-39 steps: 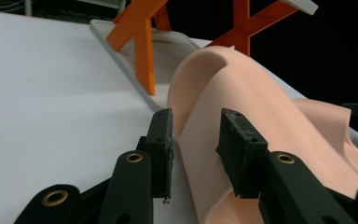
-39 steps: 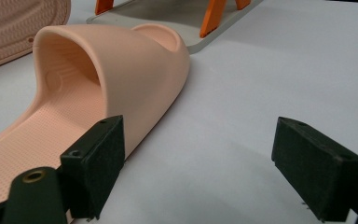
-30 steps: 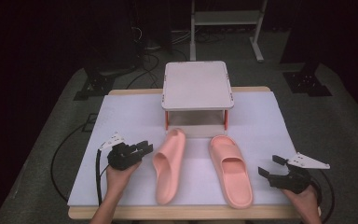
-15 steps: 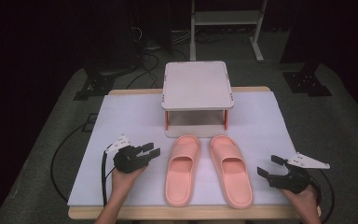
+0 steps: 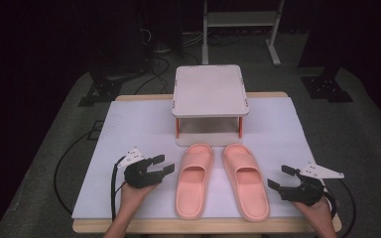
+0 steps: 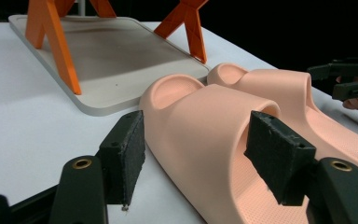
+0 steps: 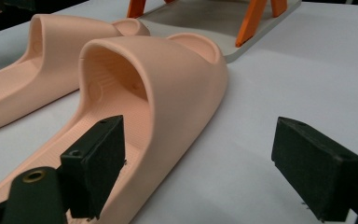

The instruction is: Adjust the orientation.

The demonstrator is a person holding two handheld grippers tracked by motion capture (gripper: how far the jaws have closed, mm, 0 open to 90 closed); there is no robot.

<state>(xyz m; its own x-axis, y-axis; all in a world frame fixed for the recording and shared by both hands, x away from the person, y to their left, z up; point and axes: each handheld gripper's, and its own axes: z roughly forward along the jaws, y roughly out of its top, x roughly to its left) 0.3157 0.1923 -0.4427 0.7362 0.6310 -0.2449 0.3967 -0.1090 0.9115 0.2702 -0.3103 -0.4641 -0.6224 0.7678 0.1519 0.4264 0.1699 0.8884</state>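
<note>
Nearest the person, the left gripper [image 5: 159,165] sits on the white table cover [image 5: 129,124] with its jaws spread and nothing between them, just beside the left slipper [image 5: 193,181]. In the left gripper view the slipper's strap rises right past the two black pads [image 6: 123,161], close to them but not pinched.

The right gripper [image 5: 280,177] is likewise released, jaws wide apart and empty, resting near the outer side of the right slipper [image 5: 246,181]. In the right gripper view one pad [image 7: 95,161] stands close against that slipper's edge; whether it touches cannot be told.

The two peach slippers lie side by side in the middle of the table, toes pointing away from the person, soles down, a narrow gap between them.

Beyond their toes stands a small two-level rack [image 5: 210,91] with orange legs [image 6: 51,42]; the toes almost meet its lower tray [image 6: 102,56].

Bare white cover lies open to the left and right of the rack and outside each slipper. The table's wooden edge [image 5: 203,227] runs along the near side.
</note>
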